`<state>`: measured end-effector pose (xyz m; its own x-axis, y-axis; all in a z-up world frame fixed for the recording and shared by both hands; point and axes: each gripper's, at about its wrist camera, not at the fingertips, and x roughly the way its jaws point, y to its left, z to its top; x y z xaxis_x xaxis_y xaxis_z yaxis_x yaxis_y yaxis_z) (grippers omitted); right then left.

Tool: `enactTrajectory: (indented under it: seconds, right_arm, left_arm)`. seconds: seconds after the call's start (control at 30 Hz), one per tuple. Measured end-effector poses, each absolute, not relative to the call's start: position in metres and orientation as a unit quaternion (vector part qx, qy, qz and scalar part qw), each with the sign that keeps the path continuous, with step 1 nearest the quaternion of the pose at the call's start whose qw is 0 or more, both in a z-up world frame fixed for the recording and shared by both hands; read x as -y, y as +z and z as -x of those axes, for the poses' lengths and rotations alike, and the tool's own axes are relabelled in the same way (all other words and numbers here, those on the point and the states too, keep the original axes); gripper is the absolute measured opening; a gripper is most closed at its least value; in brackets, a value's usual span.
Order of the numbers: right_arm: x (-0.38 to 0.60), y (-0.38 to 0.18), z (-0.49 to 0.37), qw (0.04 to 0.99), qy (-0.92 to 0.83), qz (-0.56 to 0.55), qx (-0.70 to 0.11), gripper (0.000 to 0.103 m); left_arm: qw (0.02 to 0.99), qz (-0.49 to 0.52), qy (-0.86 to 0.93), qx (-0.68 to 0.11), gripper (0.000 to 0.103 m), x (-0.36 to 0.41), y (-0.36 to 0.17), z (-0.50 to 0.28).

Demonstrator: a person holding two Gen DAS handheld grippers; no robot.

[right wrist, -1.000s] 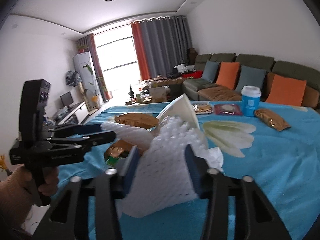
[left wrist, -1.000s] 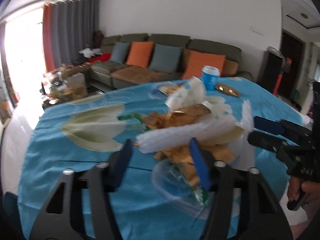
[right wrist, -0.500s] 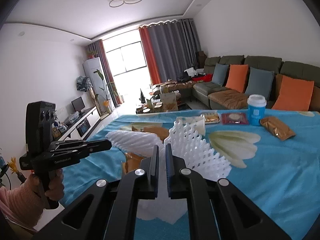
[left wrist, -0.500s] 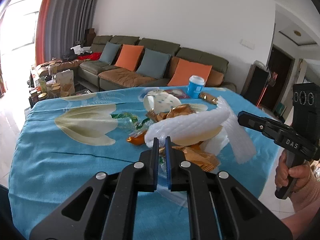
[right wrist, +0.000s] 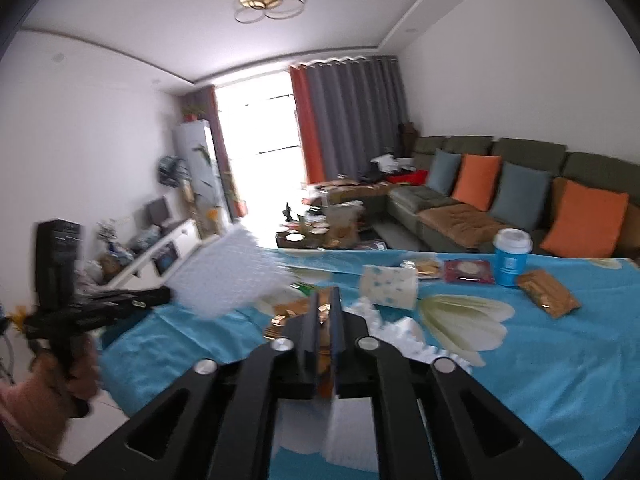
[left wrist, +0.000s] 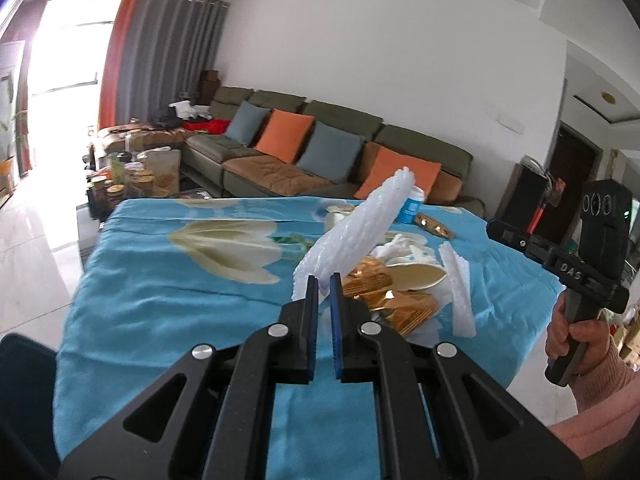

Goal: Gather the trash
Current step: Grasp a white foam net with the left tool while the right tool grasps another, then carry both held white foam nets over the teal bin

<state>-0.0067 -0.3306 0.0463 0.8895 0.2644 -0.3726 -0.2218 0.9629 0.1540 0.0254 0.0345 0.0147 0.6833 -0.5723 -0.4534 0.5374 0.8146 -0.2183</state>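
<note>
Left wrist view, L to R: table (left wrist: 160, 300) w/ blue flowered cloth fills the mid-left; trash pile (left wrist: 384, 292) of gold wrappers sits at centre. White foam net (left wrist: 356, 232) is pinched at its lower end by the left gripper (left wrist: 324, 280), jaws nearly together, and raised clear, presumably for removal. Right gripper (left wrist: 496, 228) seen at frame right, apart from pile. Right wrist view: right gripper's jaws, narrow, have just been opening; white foam piece (right wrist: 348, 428) lies between them low down, grip not confirmed.
</note>
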Motion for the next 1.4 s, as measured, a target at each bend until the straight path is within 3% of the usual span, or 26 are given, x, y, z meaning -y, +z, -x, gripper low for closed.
enactTrajectory:
  seconds: [0.03, 0.13, 0.2, 0.27, 0.33, 0.4, 0.63, 0.9, 1.4]
  right_arm:
    - [0.330, 0.043, 0.005, 0.971, 0.113, -0.047, -0.208, 0.032]
    - [0.325, 0.023, -0.004, 0.964, 0.079, -0.027, -0.253, 0.051]
    - [0.319, 0.010, -0.007, 0.960, 0.064, -0.014, -0.271, 0.058]
    - [0.315, -0.002, -0.012, 0.956, 0.053, -0.005, -0.288, 0.055]
    - [0.318, -0.012, -0.018, 0.950, 0.041, -0.010, -0.308, 0.022]
    - [0.324, -0.016, -0.020, 0.947, 0.036, -0.024, -0.318, 0.011]
    - [0.329, 0.024, 0.003, 0.965, 0.048, -0.025, -0.255, 0.010]
    - [0.274, 0.077, 0.005, 0.958, 0.218, -0.024, -0.185, 0.010]
    - [0.075, 0.055, -0.113, 0.831, 0.494, -0.035, -0.255, 0.010]
  left_arm:
    - [0.919, 0.036, -0.294, -0.259, 0.006, -0.041, 0.014, -0.023]
    - [0.923, 0.043, -0.276, -0.265, 0.006, -0.056, 0.010, -0.019]
    - [0.925, 0.046, -0.262, -0.271, 0.006, -0.066, 0.005, -0.016]
    - [0.927, 0.050, -0.250, -0.277, 0.006, -0.075, 0.001, -0.014]
    - [0.928, 0.054, -0.239, -0.281, 0.006, -0.085, -0.003, -0.011]
    - [0.931, 0.054, -0.228, -0.281, 0.006, -0.090, -0.004, -0.007]
    - [0.939, 0.063, -0.196, -0.274, 0.006, -0.115, -0.004, 0.003]
    - [0.949, 0.099, -0.127, -0.270, 0.006, -0.168, -0.006, 0.016]
    - [0.949, 0.125, 0.043, -0.287, 0.006, -0.276, -0.023, 0.035]
